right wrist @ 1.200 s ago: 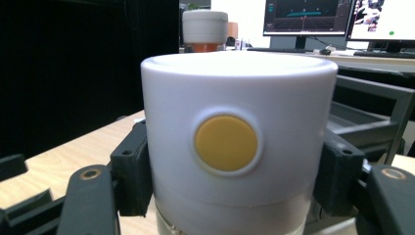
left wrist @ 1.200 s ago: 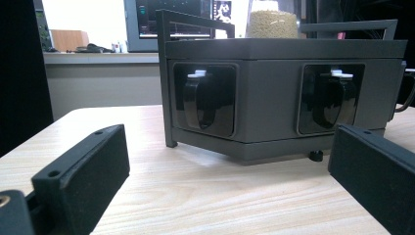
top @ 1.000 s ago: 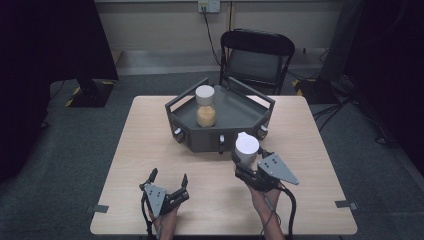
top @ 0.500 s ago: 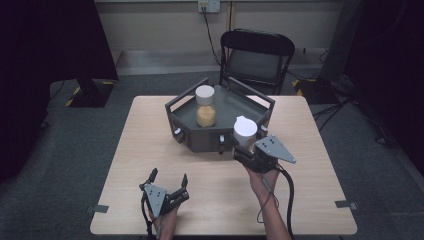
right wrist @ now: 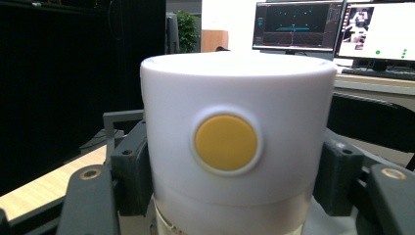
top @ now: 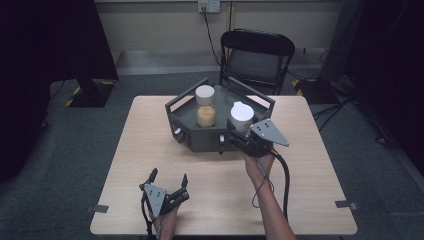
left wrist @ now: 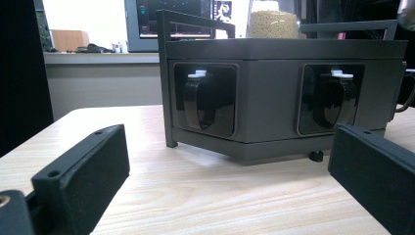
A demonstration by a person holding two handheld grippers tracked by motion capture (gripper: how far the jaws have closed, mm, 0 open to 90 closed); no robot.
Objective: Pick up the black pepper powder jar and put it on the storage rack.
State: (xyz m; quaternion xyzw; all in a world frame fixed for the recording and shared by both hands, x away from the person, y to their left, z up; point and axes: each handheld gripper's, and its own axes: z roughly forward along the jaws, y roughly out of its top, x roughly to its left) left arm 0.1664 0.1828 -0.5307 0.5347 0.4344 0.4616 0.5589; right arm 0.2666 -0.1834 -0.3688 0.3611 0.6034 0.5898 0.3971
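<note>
A dark grey six-sided tray (top: 186, 119) stands mid-table. In it is a clear jar of tan grain (top: 205, 114) with a white lid. My right gripper (top: 240, 134) is shut on a second jar with a white lid (top: 242, 116), held at the tray's front right corner; whether it rests there I cannot tell. In the right gripper view that lid (right wrist: 235, 93) carries a round yellow button (right wrist: 226, 142), and the jaws press the jar from both sides. My left gripper (top: 169, 175) lies open on the table near the front edge, holding nothing.
The tray's front wall (left wrist: 264, 58) has two recessed black knobs (left wrist: 205, 100) with white tips. A black folding chair (top: 256, 55) stands behind the table. The right gripper's cable (top: 286, 175) loops over the tabletop. Bare wood lies around the left gripper (left wrist: 230, 166).
The right gripper has carried the white-lidded jar away from the person, from the open table up to the tray's front right corner. The left gripper has stayed put.
</note>
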